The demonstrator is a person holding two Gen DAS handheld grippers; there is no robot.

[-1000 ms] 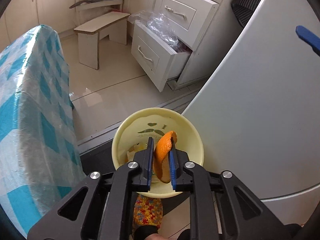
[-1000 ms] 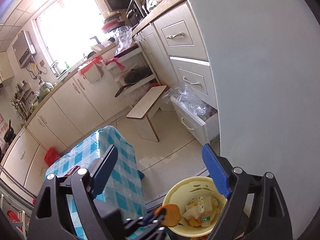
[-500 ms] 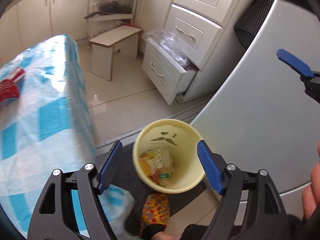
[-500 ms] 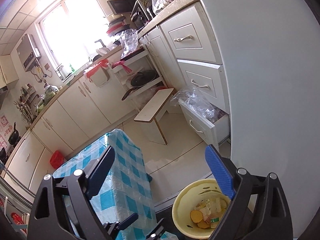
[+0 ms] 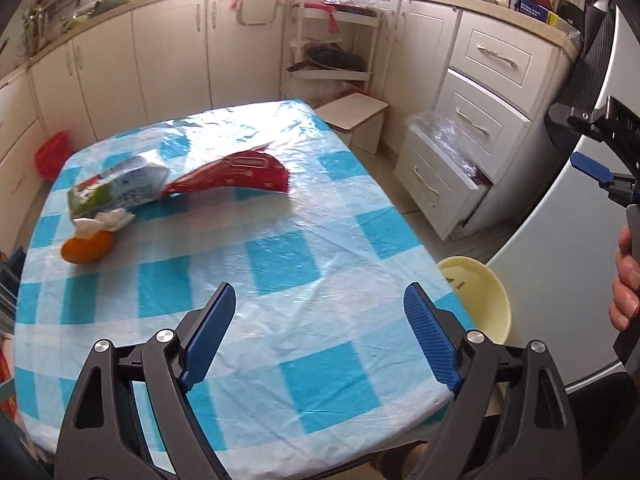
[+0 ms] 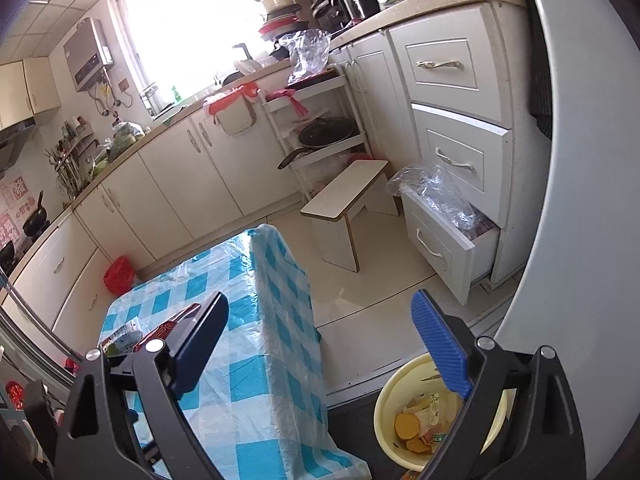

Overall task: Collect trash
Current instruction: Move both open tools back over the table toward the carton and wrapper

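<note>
My left gripper (image 5: 320,332) is open and empty above the near part of the blue-checked table (image 5: 280,256). On the table's far left lie a red wrapper (image 5: 236,174), a green-and-white packet (image 5: 116,190), a crumpled white tissue (image 5: 106,220) and an orange peel (image 5: 86,248). The yellow trash bin (image 5: 484,300) stands on the floor to the table's right. My right gripper (image 6: 320,340) is open and empty, high above the bin (image 6: 400,408), which holds orange peels and wrappers.
A white fridge (image 6: 580,240) stands on the right. An open drawer with plastic bags (image 6: 444,224) and a small wooden stool (image 6: 344,204) stand beyond the table. Cabinets (image 5: 168,52) line the back wall. A red bag (image 6: 118,276) sits on the floor.
My left gripper opened and dropped the orange peel into the bin, then swung left and up over the table. My right gripper stayed open and rose slightly.
</note>
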